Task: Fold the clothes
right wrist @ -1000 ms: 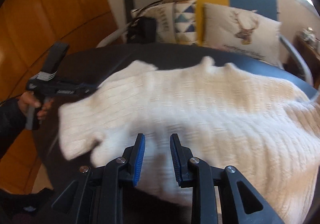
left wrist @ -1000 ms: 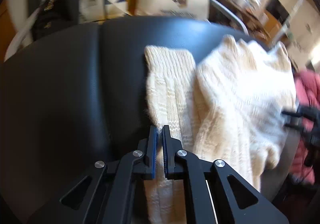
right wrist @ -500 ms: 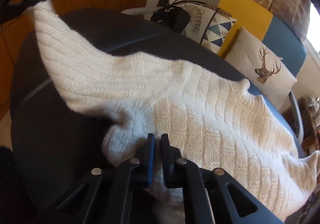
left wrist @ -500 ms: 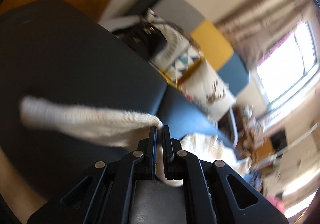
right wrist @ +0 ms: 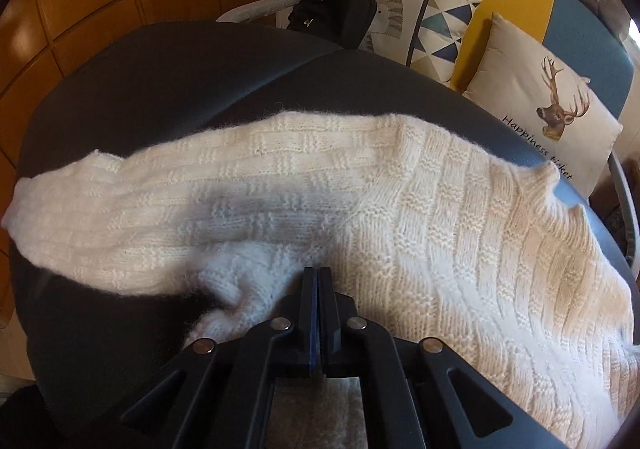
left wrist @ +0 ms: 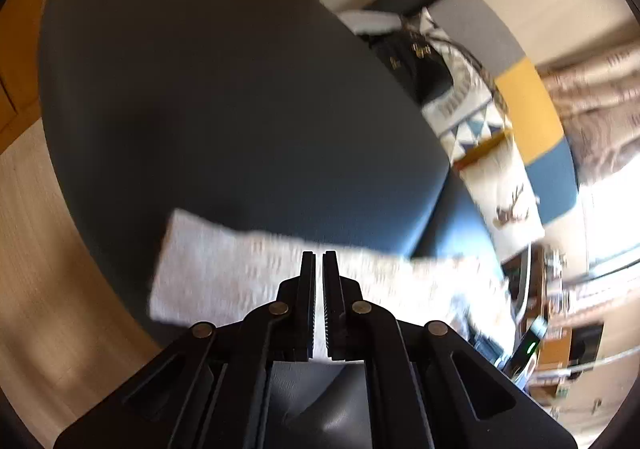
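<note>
Cream textured-knit sweater (right wrist: pixel 400 217) lies spread across the dark padded leather seat (right wrist: pixel 160 81), sleeve extending toward 9 o'clock. Right gripper (right wrist: pixel 319 277) is clamped on its near hem. Left gripper (left wrist: pixel 319 261) has its jaws nearly together, pinching the blurred sleeve.

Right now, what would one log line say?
left gripper: shut on sweater sleeve | right gripper: shut on sweater | surface: dark cushion

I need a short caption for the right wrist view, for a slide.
Right gripper shut on a cream knit sweater spread over a dark cushioned seat.
</note>
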`<state>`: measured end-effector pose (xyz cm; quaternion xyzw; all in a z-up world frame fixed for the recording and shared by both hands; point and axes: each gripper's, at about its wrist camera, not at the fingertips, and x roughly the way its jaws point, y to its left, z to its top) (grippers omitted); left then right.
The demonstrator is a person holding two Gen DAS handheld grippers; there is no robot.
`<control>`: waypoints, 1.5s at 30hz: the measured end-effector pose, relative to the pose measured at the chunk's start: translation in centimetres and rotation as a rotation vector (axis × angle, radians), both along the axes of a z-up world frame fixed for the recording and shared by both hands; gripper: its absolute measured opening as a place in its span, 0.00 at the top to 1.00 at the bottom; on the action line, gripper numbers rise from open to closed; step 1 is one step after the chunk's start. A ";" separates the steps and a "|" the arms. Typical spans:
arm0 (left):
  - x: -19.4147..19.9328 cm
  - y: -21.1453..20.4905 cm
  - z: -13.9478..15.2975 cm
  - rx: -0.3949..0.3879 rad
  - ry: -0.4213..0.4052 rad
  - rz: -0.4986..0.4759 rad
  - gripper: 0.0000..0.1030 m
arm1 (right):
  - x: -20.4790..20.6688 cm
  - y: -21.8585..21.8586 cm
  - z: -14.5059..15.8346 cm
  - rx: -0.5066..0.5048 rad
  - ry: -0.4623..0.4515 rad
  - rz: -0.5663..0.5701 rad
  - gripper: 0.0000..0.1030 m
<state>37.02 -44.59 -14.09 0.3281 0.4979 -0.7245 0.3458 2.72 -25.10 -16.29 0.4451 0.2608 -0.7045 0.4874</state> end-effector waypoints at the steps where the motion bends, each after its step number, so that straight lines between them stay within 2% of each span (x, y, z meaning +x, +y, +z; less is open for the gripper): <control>1: -0.1 0.3 -0.5 0.003 -0.023 -0.021 0.97 | -0.4 0.3 0.4 -0.017 -0.045 -0.001 0.98; 3: -0.7 1.0 -1.9 0.015 -0.074 -0.067 0.97 | -1.4 1.4 1.9 -0.091 -0.084 -0.027 0.98; 5: -1.6 1.3 -3.4 0.018 -0.131 -0.106 0.97 | -2.6 2.1 2.8 -0.117 -0.068 -0.059 0.95; 8: -3.6 1.6 -4.7 0.016 -0.142 -0.160 0.97 | -4.7 2.0 2.1 -0.066 -0.037 -0.091 0.95; 12: -6.3 1.3 -6.0 -0.023 -0.220 -0.194 0.97 | -6.1 0.7 -1.5 0.074 -0.031 -0.104 0.95; 19: -6.7 -4.0 -6.5 -0.029 -0.214 -0.068 0.97 | -5.8 -1.7 -2.7 0.045 -0.025 -0.132 0.92; 25: -9.4 -6.8 -5.0 -0.138 -0.392 -0.032 0.98 | -6.3 -4.9 -3.3 0.009 -0.060 -0.157 0.92; 27: -10.6 -5.6 -3.1 -0.213 -0.383 -0.035 0.98 | -6.5 -5.8 -3.6 0.005 -0.052 -0.162 0.92; 28: -11.6 -4.5 -2.1 -0.242 -0.353 -0.062 0.98 | -6.5 -6.0 -3.7 0.003 -0.045 -0.166 0.92; 33: -19.2 2.3 0.6 -0.292 -0.136 -0.353 0.98 | -7.3 -5.9 -3.7 -0.030 -0.076 -0.180 0.92; 35: -23.1 5.4 0.5 -0.322 -0.126 -0.489 0.98 | -7.7 -5.0 -3.1 -0.066 -0.112 -0.199 0.92; 37: -26.8 7.9 0.1 -0.347 -0.137 -0.603 0.98 | -7.6 -3.0 -1.3 -0.151 -0.120 -0.220 0.92; 41: -32.1 8.3 -2.9 -0.318 -0.238 -0.636 0.98 | -7.0 2.2 1.6 -0.267 -0.132 -0.242 0.88; 43: -32.3 7.2 -4.6 -0.279 -0.257 -0.607 0.98 | -6.8 4.2 2.1 -0.282 -0.125 -0.245 0.87; 45: -32.1 6.6 -5.1 -0.289 -0.239 -0.576 0.97 | -6.6 5.5 2.0 -0.259 -0.105 -0.248 0.87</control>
